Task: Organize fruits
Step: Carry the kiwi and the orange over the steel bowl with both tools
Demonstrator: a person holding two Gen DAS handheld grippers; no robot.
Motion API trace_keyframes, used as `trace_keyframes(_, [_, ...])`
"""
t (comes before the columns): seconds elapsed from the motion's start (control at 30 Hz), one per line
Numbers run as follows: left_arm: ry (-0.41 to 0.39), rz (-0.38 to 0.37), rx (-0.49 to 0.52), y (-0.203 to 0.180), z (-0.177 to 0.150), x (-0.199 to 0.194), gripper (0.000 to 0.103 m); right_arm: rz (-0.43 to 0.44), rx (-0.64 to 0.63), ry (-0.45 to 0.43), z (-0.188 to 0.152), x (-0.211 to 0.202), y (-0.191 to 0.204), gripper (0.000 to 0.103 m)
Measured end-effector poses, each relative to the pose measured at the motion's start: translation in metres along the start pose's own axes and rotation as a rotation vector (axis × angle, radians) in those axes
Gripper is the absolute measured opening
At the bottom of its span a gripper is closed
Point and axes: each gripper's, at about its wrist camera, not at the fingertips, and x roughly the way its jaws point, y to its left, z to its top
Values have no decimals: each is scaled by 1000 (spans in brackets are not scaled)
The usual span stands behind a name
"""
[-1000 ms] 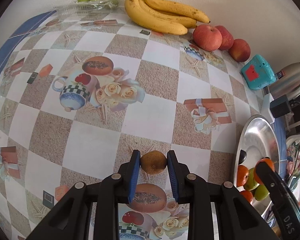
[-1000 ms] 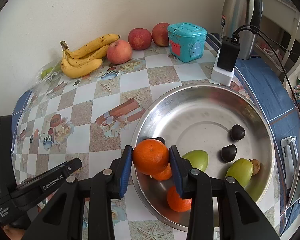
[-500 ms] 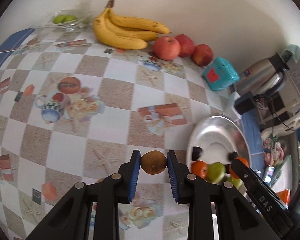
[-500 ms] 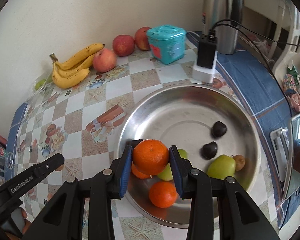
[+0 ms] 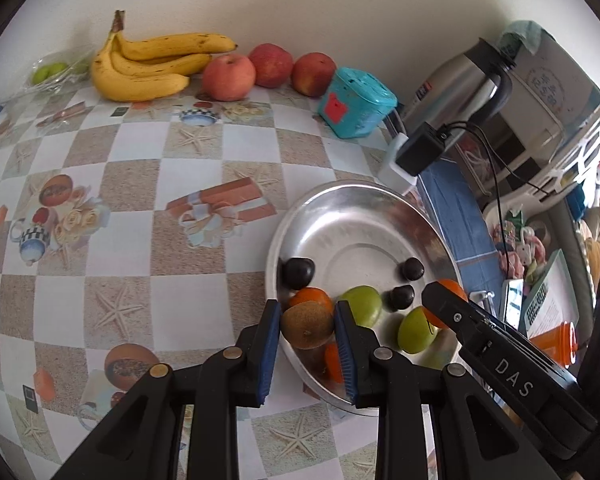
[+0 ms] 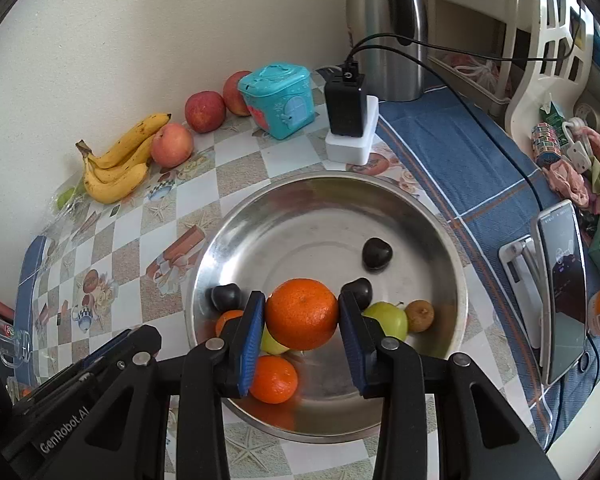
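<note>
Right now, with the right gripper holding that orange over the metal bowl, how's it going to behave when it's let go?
The orange is round, so it will probably roll once the right gripper releases it. The metal bowl slopes inward, so it should settle among the fruit already there. Its peel looks firm; a short drop seems unlikely to hurt it.

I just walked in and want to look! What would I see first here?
First, the bright round orange clamped in the right gripper above the shiny steel bowl of fruit. Next, the fuzzy brown kiwi pinched in the left gripper at the bowl's near edge. Yellow bananas lie by the wall.
</note>
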Motion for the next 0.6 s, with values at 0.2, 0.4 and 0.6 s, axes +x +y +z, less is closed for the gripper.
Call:
trace_keyframes(0.2, [27, 13, 39, -11, -6, 14, 29, 3, 19, 21, -1, 3, -7, 39])
trace_keyframes(0.4, [50, 31, 72, -17, -11, 25, 29, 4, 21, 56, -4, 11, -10, 39])
trace_keyframes(0.6, [83, 45, 84, -20, -15, 35, 29, 0, 38, 93, -7, 20, -13, 39])
